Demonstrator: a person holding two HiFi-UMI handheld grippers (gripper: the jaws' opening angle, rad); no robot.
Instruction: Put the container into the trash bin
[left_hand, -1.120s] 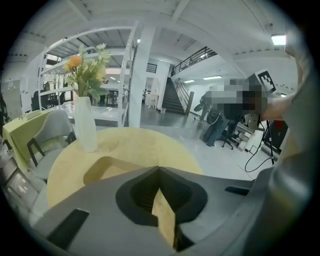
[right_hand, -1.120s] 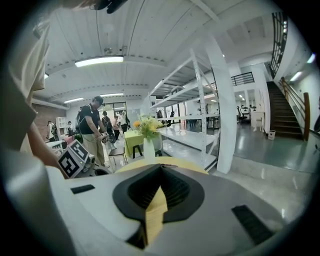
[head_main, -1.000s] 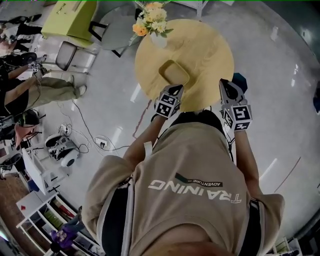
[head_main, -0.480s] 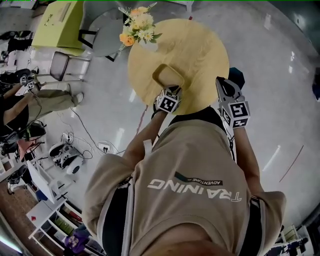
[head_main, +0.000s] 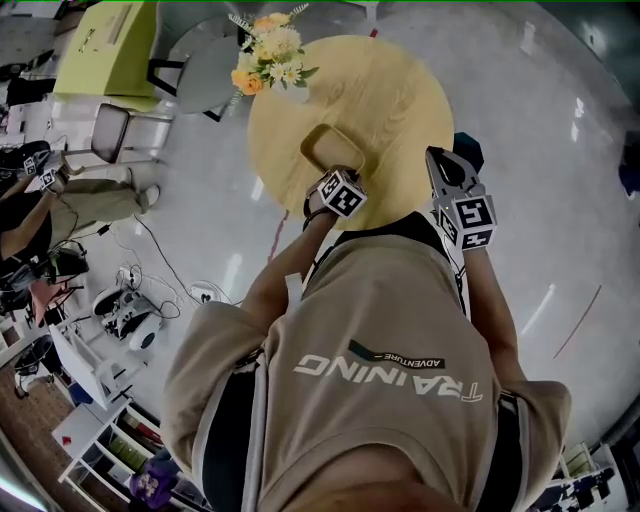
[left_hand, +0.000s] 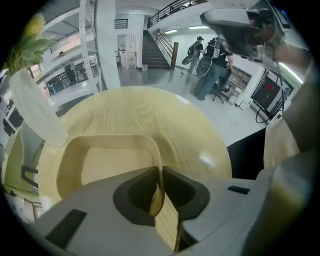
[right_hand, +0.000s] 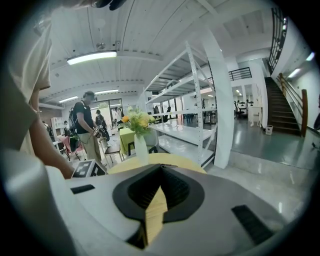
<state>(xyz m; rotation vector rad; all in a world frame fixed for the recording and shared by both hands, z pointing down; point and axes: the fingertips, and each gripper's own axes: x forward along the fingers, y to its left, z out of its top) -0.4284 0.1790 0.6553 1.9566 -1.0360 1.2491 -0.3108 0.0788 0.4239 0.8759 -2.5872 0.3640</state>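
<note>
The container (head_main: 328, 150) is a shallow tan tray with rounded corners, lying on the round wooden table (head_main: 390, 100) near its front edge. My left gripper (head_main: 343, 176) reaches over that edge, and in the left gripper view it (left_hand: 161, 175) is shut on the tray's near right rim, with the container's (left_hand: 100, 160) hollow spreading out to the left. My right gripper (head_main: 440, 165) hovers at the table's right front edge, apart from the tray. Seen from its own camera, the right gripper (right_hand: 161, 167) is shut with nothing between its jaws. No trash bin is identifiable.
A white vase of flowers (head_main: 265, 60) stands at the table's far left edge. A dark object (head_main: 470, 150) sits on the floor beside my right gripper. A chair (head_main: 110, 130), a green table (head_main: 100, 40) and seated people (head_main: 60, 190) are at the left.
My left gripper has moved forward over the table edge onto the container's near rim. The right gripper has barely shifted beside the table.
</note>
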